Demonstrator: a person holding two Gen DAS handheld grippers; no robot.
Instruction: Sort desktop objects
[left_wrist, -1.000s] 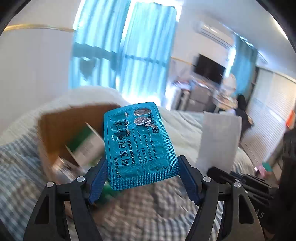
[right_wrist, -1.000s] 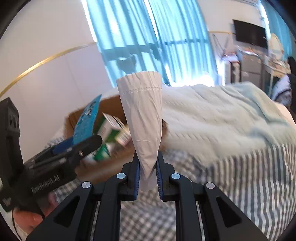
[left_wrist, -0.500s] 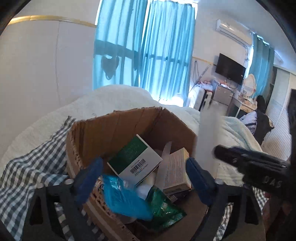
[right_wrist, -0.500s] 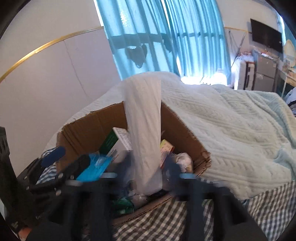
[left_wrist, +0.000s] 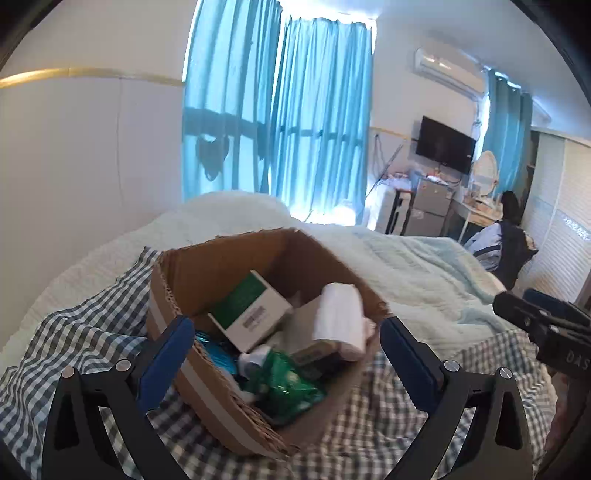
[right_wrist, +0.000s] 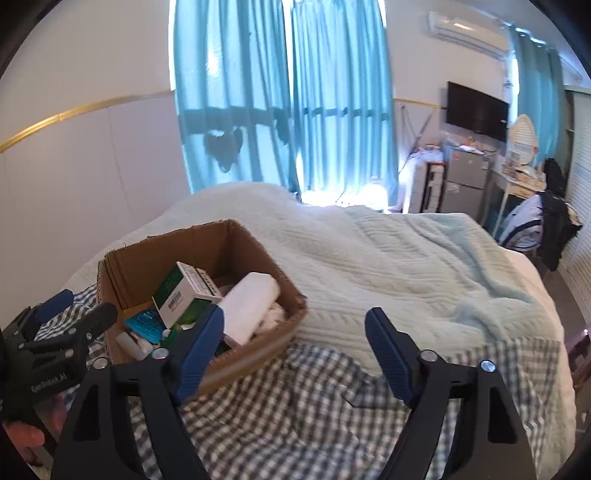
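Observation:
An open cardboard box (left_wrist: 207, 373) (right_wrist: 162, 247) sits on the bed. In it lie a blue blister pack (left_wrist: 216, 352) (right_wrist: 146, 325), a white paper roll (left_wrist: 338, 317) (right_wrist: 249, 306), a green-and-white carton (left_wrist: 251, 310) (right_wrist: 181, 291) and a green packet (left_wrist: 286, 384). My left gripper (left_wrist: 286, 356) hangs just before the box's near rim, its jaws opening wide with nothing held between them. My right gripper (right_wrist: 295, 350) is to the right of the box over the bedding, jaws also opening and empty. Each gripper shows at the edge of the other's view.
The box rests on a checked cloth (right_wrist: 295, 413) laid over a pale knitted blanket (right_wrist: 388, 266). A hand (right_wrist: 22, 435) holds the left gripper's handle. Blue curtains, a wall television and cluttered furniture stand far behind the bed.
The left gripper let go of the blue blister pack, which now lies in the box. The right gripper released the white roll, which lies in the box too. Both grippers drew back.

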